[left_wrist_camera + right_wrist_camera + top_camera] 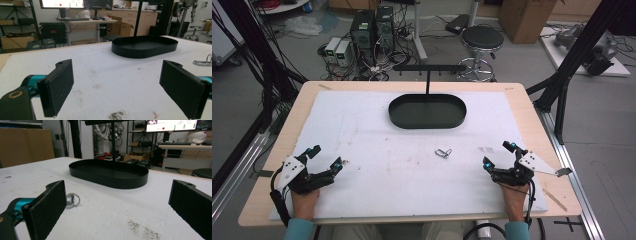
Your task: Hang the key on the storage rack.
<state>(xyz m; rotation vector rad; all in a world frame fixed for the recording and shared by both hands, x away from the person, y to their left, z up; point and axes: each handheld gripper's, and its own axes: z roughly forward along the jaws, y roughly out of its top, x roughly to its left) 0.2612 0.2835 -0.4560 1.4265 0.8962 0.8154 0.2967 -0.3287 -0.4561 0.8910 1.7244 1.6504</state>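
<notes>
A small metal key ring (pixel 443 152) lies flat on the white mat (pixel 362 150) near the middle of the surface, between the two grippers and just in front of a black oval tray (pixel 427 111), apart from it. A thin black post (pixel 428 82) rises at the tray's far side and carries a black crossbar (pixel 429 67). The left gripper (pixel 326 157) rests at the near left of the mat with its fingers (pixel 58 87) wide apart and nothing between them; the right gripper (pixel 499 155) rests at the near right, its fingers (pixel 47 208) likewise spread and empty, with the key ring showing just past its left finger in the right gripper view. The mat, stained in spots, covers most of a pale wooden surface (pixel 532 130). Beyond it the grey floor holds a round black stool (pixel 482 39), computer towers (pixel 372 27) and tangled cables, and a cardboard box (pixel 524 17).
</notes>
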